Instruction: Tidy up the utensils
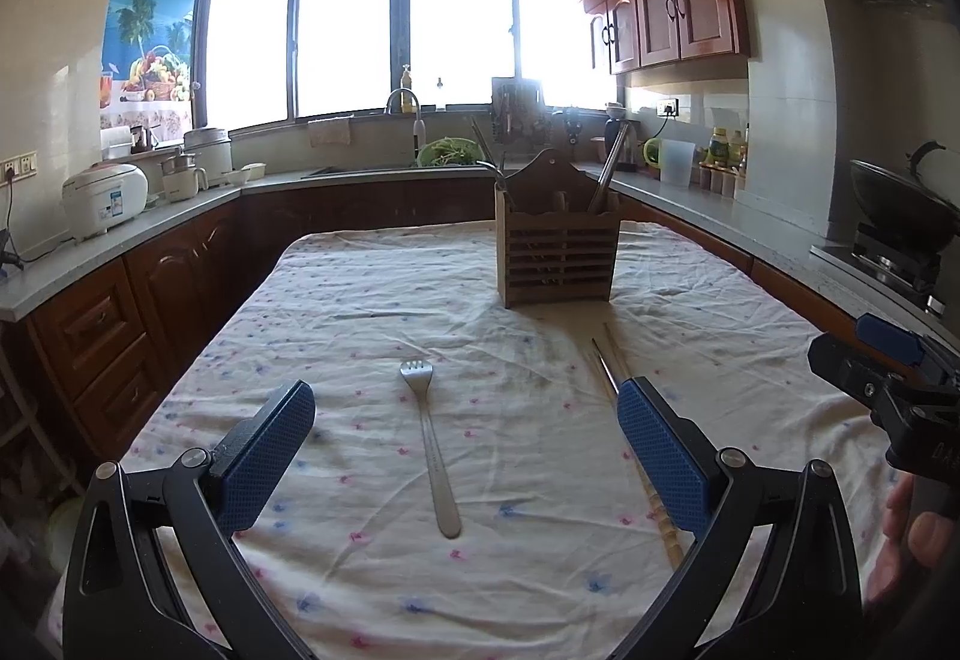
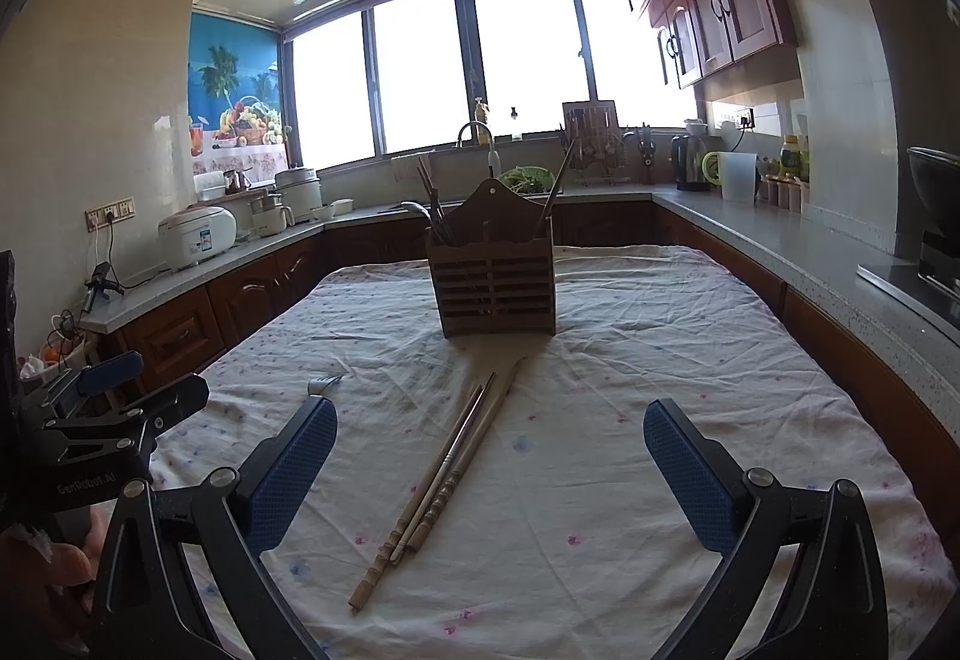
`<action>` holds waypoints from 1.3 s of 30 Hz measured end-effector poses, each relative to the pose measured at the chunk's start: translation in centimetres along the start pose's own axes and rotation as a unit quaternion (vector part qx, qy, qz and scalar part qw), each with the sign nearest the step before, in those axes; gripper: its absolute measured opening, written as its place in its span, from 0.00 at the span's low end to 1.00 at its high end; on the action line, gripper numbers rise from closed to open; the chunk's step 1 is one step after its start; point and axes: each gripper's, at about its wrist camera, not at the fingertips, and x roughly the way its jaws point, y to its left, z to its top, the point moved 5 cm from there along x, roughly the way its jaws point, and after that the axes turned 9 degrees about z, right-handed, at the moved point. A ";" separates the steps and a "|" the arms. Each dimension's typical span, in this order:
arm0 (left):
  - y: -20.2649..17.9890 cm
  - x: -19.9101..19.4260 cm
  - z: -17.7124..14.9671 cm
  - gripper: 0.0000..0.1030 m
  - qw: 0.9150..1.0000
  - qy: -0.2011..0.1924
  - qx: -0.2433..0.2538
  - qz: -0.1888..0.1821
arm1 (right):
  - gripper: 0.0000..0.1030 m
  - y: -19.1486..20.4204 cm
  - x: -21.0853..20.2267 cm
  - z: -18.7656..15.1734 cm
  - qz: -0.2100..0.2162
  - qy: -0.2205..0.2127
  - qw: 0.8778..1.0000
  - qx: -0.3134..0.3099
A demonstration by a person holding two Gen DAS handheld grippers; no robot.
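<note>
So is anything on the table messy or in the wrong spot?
Yes. A fork and some chopsticks lie loose on the tablecloth, the chopsticks crossing untidily, instead of standing in the wooden holder. Nothing looks spilled or broken.

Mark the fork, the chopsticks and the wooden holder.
fork [image 1: 431,450], left wrist view, mid handle.
chopsticks [image 2: 450,471], right wrist view, mid shafts.
wooden holder [image 2: 495,294], right wrist view, slatted front.

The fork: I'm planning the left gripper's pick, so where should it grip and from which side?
Probably mid-handle of the fork, from above. It lies flat on the tablecloth, tines toward the wooden holder, centred before the open left gripper, so the jaws would span its narrow width.
</note>
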 end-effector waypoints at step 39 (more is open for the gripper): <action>-0.4 0.4 0.5 1.00 1.000 0.000 0.004 -0.003 | 1.00 -0.4 -0.1 0.8 0.001 -0.006 1.000 0.005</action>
